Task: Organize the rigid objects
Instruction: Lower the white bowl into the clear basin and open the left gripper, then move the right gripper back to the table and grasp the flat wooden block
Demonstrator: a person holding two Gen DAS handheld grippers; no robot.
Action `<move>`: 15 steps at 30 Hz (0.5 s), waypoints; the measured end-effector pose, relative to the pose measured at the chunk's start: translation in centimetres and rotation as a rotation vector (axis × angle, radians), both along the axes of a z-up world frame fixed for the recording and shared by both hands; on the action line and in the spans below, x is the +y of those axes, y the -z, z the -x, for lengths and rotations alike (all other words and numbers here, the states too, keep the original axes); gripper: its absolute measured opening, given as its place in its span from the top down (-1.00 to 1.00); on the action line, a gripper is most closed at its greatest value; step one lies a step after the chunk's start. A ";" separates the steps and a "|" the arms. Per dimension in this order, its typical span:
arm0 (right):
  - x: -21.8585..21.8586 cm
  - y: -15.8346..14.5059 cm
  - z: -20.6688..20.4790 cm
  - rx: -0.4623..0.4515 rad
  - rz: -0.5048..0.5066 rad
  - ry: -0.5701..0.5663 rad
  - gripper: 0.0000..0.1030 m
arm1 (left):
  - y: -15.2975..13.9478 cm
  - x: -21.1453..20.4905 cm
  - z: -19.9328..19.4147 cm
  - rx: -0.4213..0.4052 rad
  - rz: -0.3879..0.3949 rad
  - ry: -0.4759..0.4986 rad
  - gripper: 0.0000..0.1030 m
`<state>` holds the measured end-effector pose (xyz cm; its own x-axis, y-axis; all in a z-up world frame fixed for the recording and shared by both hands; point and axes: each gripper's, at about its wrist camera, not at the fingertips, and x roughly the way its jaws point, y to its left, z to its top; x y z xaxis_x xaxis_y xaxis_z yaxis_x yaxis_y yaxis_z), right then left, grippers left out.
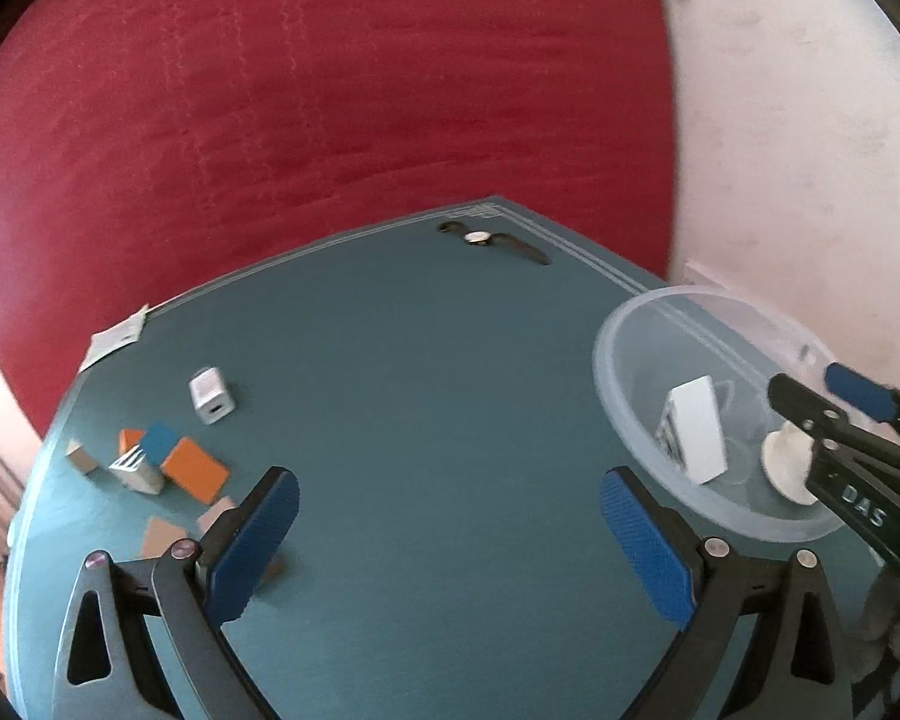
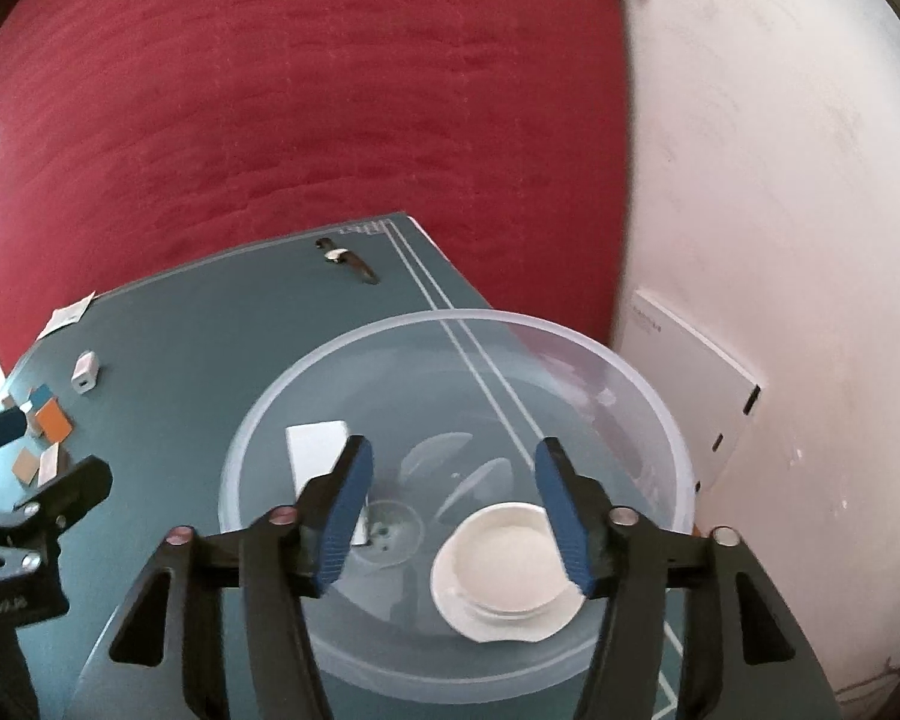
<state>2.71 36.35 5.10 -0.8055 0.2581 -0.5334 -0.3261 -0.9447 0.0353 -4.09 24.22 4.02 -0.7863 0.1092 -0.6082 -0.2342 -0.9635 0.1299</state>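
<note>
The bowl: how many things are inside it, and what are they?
In the clear bowl:
White box: 1
Round white dish: 1
Total: 2

Our left gripper (image 1: 450,531): jaws spread as wide as they go, nothing between them, blue pads (image 1: 252,546) in the lower part of its own wrist view, tilted downward. Our right gripper (image 2: 450,510): jaws partly apart, nothing clamped, blue pads (image 2: 345,516) in the lower centre of its view, also angled down. Each gripper shows at the edge of the other's frame.
</note>
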 end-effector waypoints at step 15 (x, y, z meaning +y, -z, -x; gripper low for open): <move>-5.1 0.4 -0.2 0.002 -0.086 -0.113 -0.17 | 0.1 -2.9 -0.9 0.047 0.019 -0.081 -0.98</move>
